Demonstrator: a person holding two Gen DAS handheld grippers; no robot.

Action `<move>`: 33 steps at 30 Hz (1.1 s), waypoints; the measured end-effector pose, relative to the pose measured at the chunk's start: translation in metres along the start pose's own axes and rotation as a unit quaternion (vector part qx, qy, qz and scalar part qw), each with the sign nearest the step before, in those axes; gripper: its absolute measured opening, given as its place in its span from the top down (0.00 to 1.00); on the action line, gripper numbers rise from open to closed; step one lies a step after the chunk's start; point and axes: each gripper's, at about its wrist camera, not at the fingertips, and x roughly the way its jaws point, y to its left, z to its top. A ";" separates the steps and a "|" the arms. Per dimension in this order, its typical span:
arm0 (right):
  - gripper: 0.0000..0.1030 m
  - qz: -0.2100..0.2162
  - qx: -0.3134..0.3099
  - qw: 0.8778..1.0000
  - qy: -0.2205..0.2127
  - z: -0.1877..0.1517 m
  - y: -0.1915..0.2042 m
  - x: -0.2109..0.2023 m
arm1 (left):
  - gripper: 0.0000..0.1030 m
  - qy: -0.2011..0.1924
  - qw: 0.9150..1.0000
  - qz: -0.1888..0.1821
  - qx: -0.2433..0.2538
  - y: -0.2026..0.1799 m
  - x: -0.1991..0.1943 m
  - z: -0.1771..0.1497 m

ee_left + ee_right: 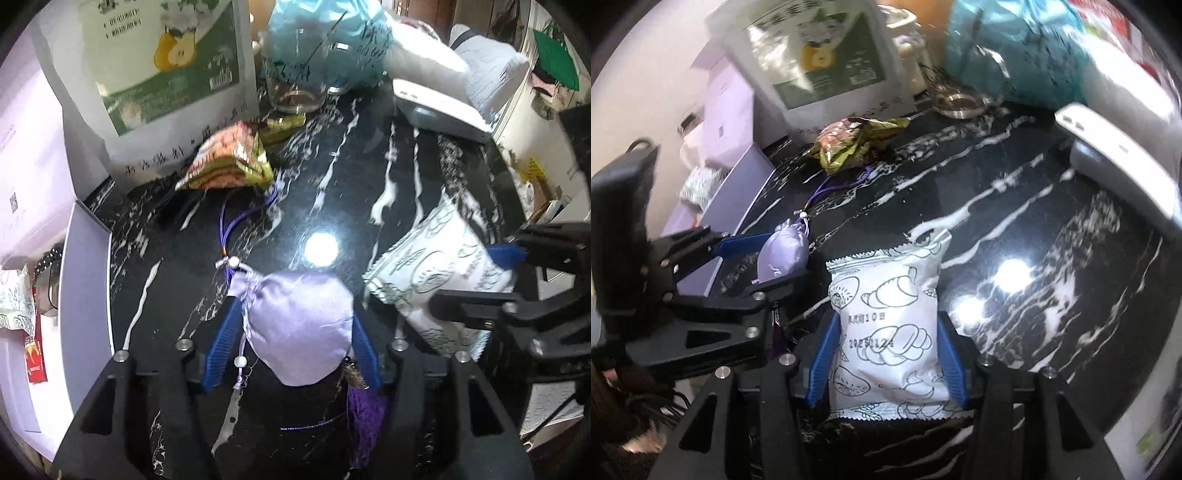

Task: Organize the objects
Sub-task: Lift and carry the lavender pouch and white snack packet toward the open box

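The left hand-held gripper (pixel 291 325) stands about half open, its blue fingers (pixel 221 347) pressed against both sides of a pale purple satin pouch (pixel 299 325), which it holds above the surface (pixel 332 177). The pouch's purple cord (pixel 236 221) trails away toward a crumpled gold and orange wrapper (pixel 229 158), and a dark purple tassel (pixel 364 417) hangs beneath the pouch.

The right hand-held gripper (pixel 886 354) is likewise about half open, clamping a white snack packet (pixel 890 325) printed with outline drawings of pastries; the blue fingers (pixel 823 358) grip its two long edges. In the left wrist view the packet sits just beside the pouch, to its right.

The surface is glossy black stone with white veins and a bright lamp reflection. At its far edge stand a white box with a pear picture (pixel 162 66), a glass jar (pixel 295 85), a light blue bag (pixel 328 40) and a white device (pixel 439 107). A lilac box (pixel 88 288) lies along the left side.
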 end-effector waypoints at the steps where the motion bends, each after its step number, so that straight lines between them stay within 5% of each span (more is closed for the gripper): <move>1: 0.47 0.000 -0.010 1.000 -0.005 -0.001 0.002 -0.002 | 0.44 0.003 1.000 0.001 -0.003 0.000 0.004 -0.001; 7: 0.25 0.000 -0.040 0.999 -0.016 -0.002 0.013 -0.003 | 0.36 0.000 0.999 -0.007 -0.034 0.012 0.015 -0.004; 13: 0.25 -0.029 -0.069 0.997 0.010 -0.006 0.022 0.012 | 0.37 -0.019 0.999 -0.005 -0.036 0.016 0.017 -0.005; 16: 0.25 -0.031 -0.058 0.997 0.032 -0.007 0.019 0.020 | 0.48 -0.018 0.999 -0.007 -0.033 0.016 0.015 -0.004; 18: 0.26 -0.027 -0.052 0.998 0.028 -0.008 0.017 0.018 | 0.50 -0.020 0.999 -0.009 -0.034 0.015 0.014 -0.004; 19: 0.36 -0.026 -0.045 0.998 0.020 -0.008 0.016 0.017 | 0.51 -0.021 0.999 -0.013 -0.035 0.016 0.014 -0.003; 22: 0.44 -0.021 -0.005 1.000 0.009 -0.007 0.006 0.013 | 0.54 -0.018 0.999 -0.024 -0.042 0.018 0.012 -0.002; 33: 0.47 -0.007 0.075 0.997 0.023 -0.007 -0.013 -0.005 | 0.57 -0.028 0.998 -0.043 -0.045 0.016 -0.026 0.006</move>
